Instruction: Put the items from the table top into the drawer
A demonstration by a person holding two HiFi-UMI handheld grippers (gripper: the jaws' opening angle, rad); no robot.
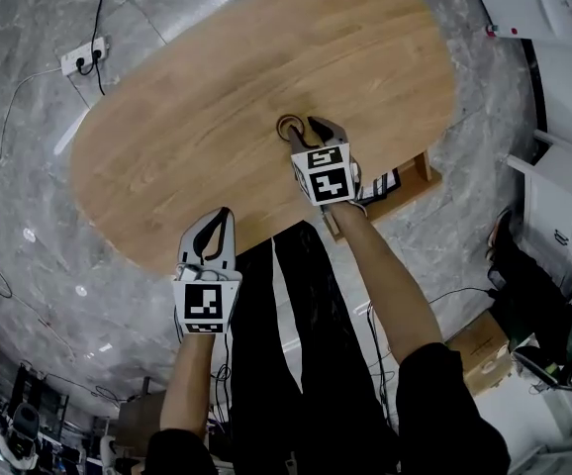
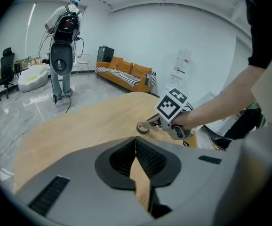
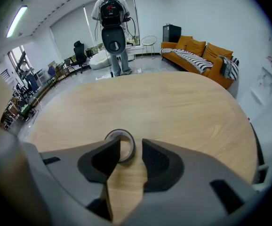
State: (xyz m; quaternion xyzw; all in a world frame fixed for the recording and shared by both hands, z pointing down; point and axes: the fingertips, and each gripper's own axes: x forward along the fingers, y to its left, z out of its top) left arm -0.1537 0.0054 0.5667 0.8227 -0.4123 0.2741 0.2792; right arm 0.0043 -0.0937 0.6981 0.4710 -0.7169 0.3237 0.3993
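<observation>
right gripper (image 3: 130, 147) spread wide, not gripping, at tape roll (image 3: 119, 133) lying flat on table (image 1: 217, 97), near drawer (image 1: 420, 178). left gripper (image 2: 136, 142) closed, empty. risk: catching only the thin rim when closing, so may slide or flip away.

The head view is a bit dim and grey. The shiny floor (image 1: 29, 166) has small white spots and one long streak of light on it. Straight lines bend near the sides, and the corners go dark. The person's clothes (image 1: 296, 364) look almost black, with no detail.

Both gripper views are round with black corners. The room in them is bright and lit by a long lamp (image 3: 17, 14) on the ceiling. The table (image 3: 173, 107) looks evenly lit and quite sharp. The grey bodies of the left gripper (image 2: 135, 138) and the right gripper (image 3: 130, 142) are close up and blurry.
</observation>
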